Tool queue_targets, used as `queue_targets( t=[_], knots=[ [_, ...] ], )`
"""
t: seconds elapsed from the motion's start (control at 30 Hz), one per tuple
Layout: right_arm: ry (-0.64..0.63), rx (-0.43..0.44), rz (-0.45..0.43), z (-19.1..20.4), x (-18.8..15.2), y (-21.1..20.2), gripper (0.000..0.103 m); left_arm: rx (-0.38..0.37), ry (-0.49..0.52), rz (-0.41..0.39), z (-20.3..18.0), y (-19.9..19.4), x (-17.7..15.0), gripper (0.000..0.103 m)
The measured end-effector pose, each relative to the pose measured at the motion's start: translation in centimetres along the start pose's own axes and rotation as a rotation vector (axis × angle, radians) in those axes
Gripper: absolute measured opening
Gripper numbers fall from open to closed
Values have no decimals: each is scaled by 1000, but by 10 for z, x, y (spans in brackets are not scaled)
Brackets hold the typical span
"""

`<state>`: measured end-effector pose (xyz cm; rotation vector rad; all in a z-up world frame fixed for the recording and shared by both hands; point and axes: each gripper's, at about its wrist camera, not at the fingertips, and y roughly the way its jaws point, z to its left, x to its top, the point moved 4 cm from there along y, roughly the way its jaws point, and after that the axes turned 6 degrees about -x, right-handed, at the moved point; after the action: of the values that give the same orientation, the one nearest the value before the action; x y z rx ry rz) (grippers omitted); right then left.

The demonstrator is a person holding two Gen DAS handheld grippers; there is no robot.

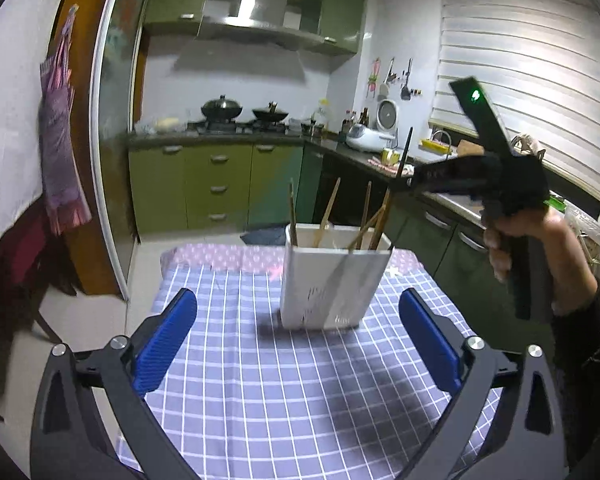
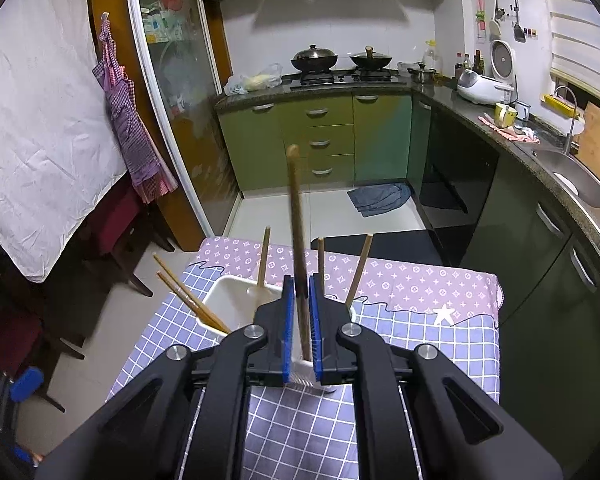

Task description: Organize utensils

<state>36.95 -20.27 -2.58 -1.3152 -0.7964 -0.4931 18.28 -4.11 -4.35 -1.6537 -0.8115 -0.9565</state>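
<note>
A white square utensil holder stands on the checked tablecloth with several wooden chopsticks upright in it. My left gripper is open and empty, low over the table just in front of the holder. My right gripper is right above the holder, shut on a brown chopstick that points up and reaches down between the blue pads into the holder. In the left wrist view the right gripper shows from the side with a dark chopstick in it.
The table's far edge has a pink patterned cloth strip. Beyond it lie the kitchen floor, green cabinets and a dark counter with a sink at the right. A chair stands at the left of the table.
</note>
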Motion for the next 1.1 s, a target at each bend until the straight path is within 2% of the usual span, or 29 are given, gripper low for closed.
queue_targets(
  t=[0.17,0.37,0.47,0.53,0.6,0.7,0.9,1.1],
  knots=[
    [-6,4,-17,2,-5,-15,8,22,-8,21,3,2,-11,96],
    [6,25,-119,0,-31,-77,22,30,6,-5,3,-9,-14,96],
    [28,19,-167,-6,-69,-109,45,32,20,1,2,-14,-22,96],
    [36,2,-190,-9,-101,-124,65,25,23,15,1,-15,-28,97],
    [58,-29,-208,-13,-142,-137,79,28,32,28,-3,-16,-38,97],
    [83,-43,-235,-14,-182,-150,96,30,33,18,-9,-21,-48,97],
    [76,-97,-277,-9,-234,-180,98,20,49,10,-26,-40,-59,97],
    [92,-130,-294,-8,-259,-211,98,46,64,-19,-33,-73,-65,97]
  ],
)
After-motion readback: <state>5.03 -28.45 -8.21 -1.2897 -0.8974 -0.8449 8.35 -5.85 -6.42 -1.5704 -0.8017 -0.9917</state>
